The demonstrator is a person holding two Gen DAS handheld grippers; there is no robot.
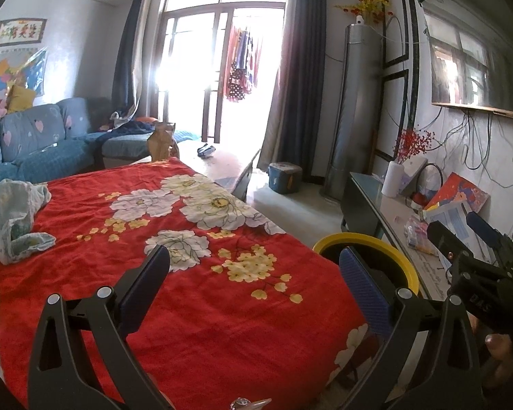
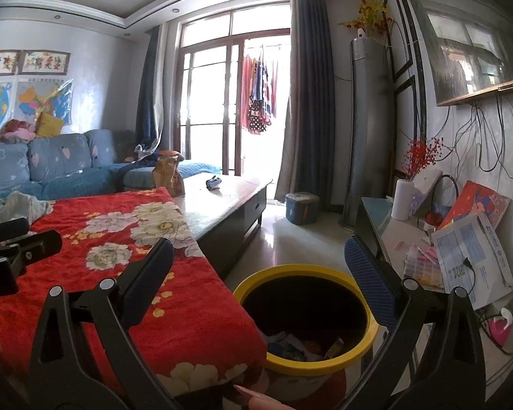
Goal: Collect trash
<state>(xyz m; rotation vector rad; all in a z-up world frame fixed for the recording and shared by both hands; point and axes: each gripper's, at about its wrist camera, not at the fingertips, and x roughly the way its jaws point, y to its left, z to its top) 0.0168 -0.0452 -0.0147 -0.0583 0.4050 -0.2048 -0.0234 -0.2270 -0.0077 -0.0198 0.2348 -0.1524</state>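
A round bin with a yellow rim [image 2: 325, 364] stands on the floor beside the red flowered cloth [image 2: 174, 321] that covers the table. Several bits of trash [image 2: 290, 345] lie in its bottom. My right gripper [image 2: 256, 266] is open and empty, held above the bin's near side. My left gripper [image 1: 253, 273] is open and empty above the red cloth [image 1: 195, 307]; the bin's yellow rim [image 1: 407, 266] shows behind its right finger. The right gripper's body [image 1: 475, 266] shows at the right of the left wrist view.
A crumpled pale cloth [image 1: 13, 218] lies at the cloth's left. A brown paper bag [image 2: 169, 174] and a small blue object [image 2: 213, 182] sit on the bare far tabletop. A blue sofa [image 2: 51, 167] stands left; a cluttered TV stand [image 2: 393, 235] right; a blue stool [image 2: 301, 208] by the window.
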